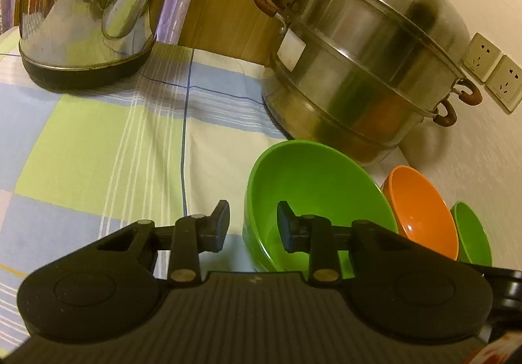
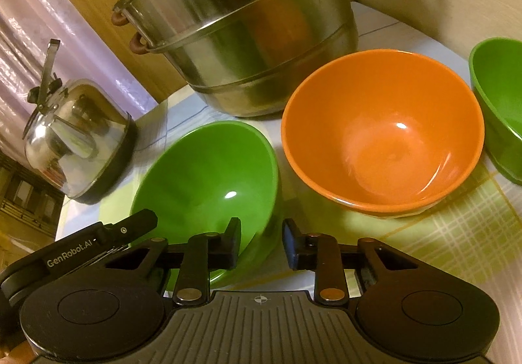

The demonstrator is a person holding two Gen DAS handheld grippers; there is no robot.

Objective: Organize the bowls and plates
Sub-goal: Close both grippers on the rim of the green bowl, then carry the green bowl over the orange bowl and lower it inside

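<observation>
Three bowls stand in a row on the checked tablecloth (image 1: 98,148). A large green bowl (image 1: 313,194) is on the left, an orange bowl (image 1: 421,210) in the middle, a second green bowl (image 1: 471,233) on the right. My left gripper (image 1: 253,227) is open, its fingers straddling the near left rim of the large green bowl. In the right wrist view my right gripper (image 2: 261,241) is open and empty, its fingers straddling the near right rim of the large green bowl (image 2: 208,178), with the orange bowl (image 2: 381,135) ahead right and the other green bowl (image 2: 499,103) at far right.
A steel stacked steamer pot (image 1: 365,54) stands behind the bowls, also in the right wrist view (image 2: 235,21). A steel kettle (image 1: 88,11) stands at the back left, also in the right wrist view (image 2: 78,142). Wall sockets (image 1: 492,70) are on the right wall. The left gripper's body (image 2: 81,250) shows at lower left.
</observation>
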